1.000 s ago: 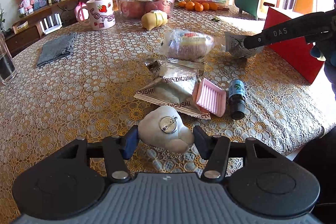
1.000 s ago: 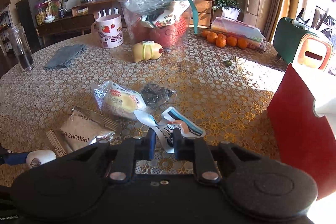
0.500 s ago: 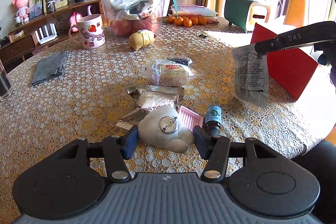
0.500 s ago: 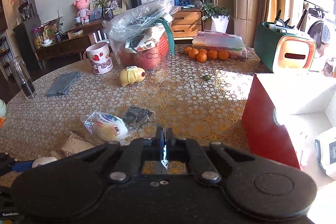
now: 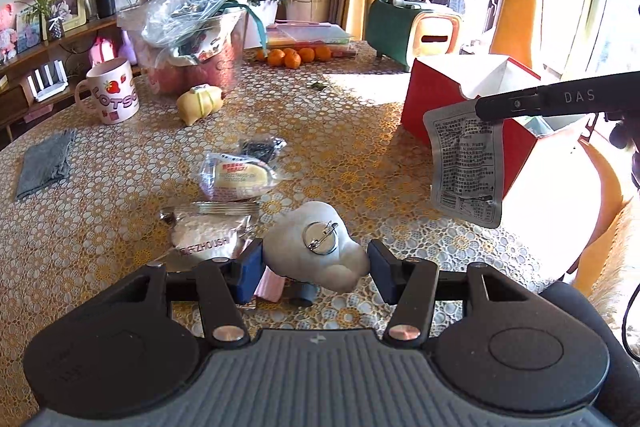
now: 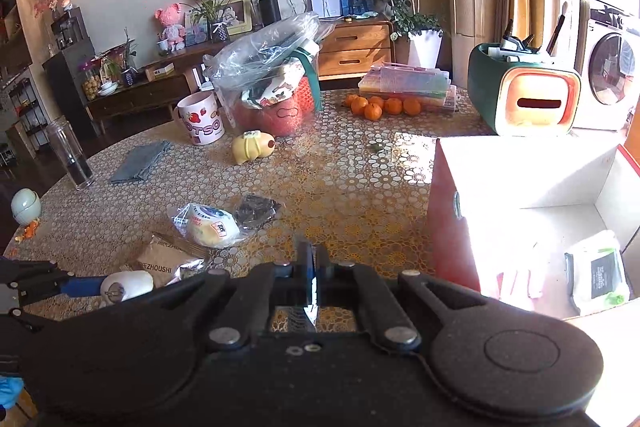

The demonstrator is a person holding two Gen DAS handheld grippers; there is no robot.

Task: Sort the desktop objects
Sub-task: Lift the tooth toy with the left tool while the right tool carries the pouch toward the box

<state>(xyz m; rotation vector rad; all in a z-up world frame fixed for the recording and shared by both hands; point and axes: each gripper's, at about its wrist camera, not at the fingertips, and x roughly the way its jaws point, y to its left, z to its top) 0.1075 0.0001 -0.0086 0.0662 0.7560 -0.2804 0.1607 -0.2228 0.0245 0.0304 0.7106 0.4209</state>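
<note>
My left gripper (image 5: 314, 261) is shut on a white plush brooch (image 5: 316, 247) with a round metal pin back and holds it above the table. My right gripper (image 6: 313, 269) is shut on a silver foil packet (image 5: 466, 163), which hangs in the air just left of the red box (image 5: 416, 107). The packet shows only as a thin edge (image 6: 311, 301) in the right wrist view. The red box (image 6: 452, 227) is open on top, with a white packet (image 6: 598, 273) inside. A wrapped bun (image 5: 240, 179) and a snack packet (image 5: 208, 239) lie on the table.
A black pouch (image 5: 260, 147), a pink soap dish (image 5: 270, 285), a strawberry mug (image 5: 112, 95), a yellow toy (image 5: 200, 101), a grey cloth (image 5: 46, 163), a bagged basket (image 5: 192, 43), oranges (image 5: 296, 57) and a green holder (image 5: 412, 31) stand on the lace tablecloth (image 5: 100, 187). A glass (image 6: 70, 153) stands at the far left.
My right gripper lifted the foil packet off the table and carried it right, toward the red box. My left gripper rose higher with the brooch.
</note>
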